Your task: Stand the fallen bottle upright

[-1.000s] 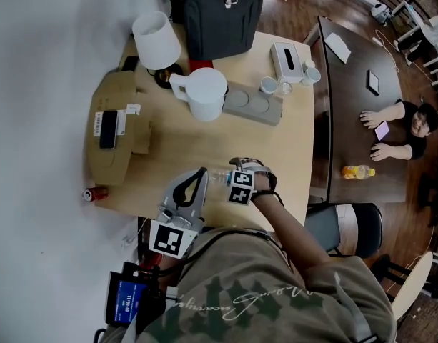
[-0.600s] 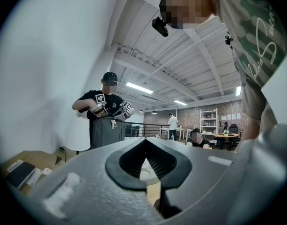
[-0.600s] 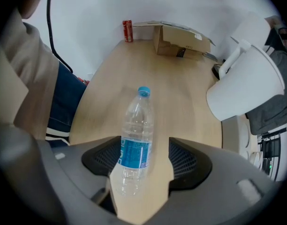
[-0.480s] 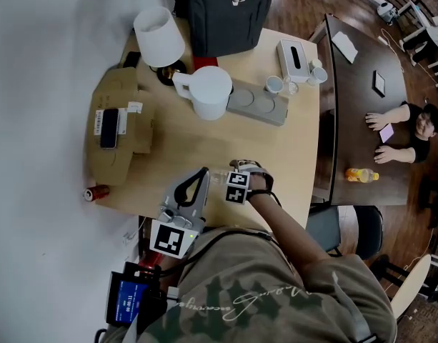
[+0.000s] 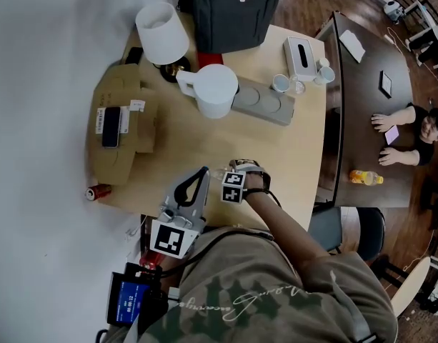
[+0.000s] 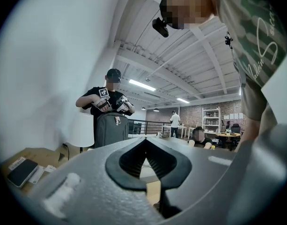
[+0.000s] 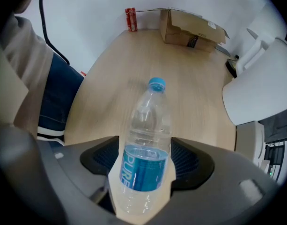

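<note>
A clear plastic bottle (image 7: 148, 139) with a blue cap and blue label lies on its side on the light wooden table (image 5: 204, 141). In the head view only its neck end (image 5: 217, 174) shows beside my right hand. My right gripper (image 7: 145, 161) points straight down over it with the jaws open. The labelled body lies between the two pads, which stand close at either side without squeezing it. The right gripper (image 5: 231, 177) sits near the table's front edge. My left gripper (image 5: 201, 171) is held level just left of it, shut and empty (image 6: 145, 142).
A white jug (image 5: 215, 91), a grey tray with small cups (image 5: 265, 106), a white lampshade (image 5: 161, 33), a tissue box (image 5: 303, 54) and a black bag (image 5: 233, 13) stand farther back. A cardboard box (image 5: 122, 131) bearing a phone lies left, a red can (image 5: 98, 191) beside it.
My right gripper has sunk lower over the lying bottle. The left gripper has stayed about where it was.
</note>
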